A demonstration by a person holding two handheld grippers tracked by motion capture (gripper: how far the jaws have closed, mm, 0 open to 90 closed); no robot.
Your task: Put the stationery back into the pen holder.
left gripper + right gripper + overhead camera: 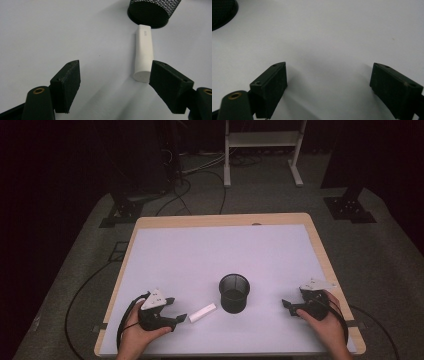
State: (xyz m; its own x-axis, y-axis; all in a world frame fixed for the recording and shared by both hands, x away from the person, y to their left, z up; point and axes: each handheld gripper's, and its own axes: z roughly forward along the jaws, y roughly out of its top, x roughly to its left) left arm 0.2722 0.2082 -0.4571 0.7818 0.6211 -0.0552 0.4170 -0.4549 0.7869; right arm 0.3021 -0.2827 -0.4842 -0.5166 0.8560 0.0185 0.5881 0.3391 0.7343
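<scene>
The work looks barely begun: the one white stick (202,312) lies flat on the worktop (200,255), just beside the single black mesh cup (234,292), not inside it. The left tongs (179,310) stand partly open near the stick's end, gripping nothing; the right tongs (289,306) gape wide, empty, well apart.

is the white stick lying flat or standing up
Lying flat. The white stick rests lengthwise on the table, just left of the upright black mesh cup. In the left gripper view its long side lies along the surface.
</scene>
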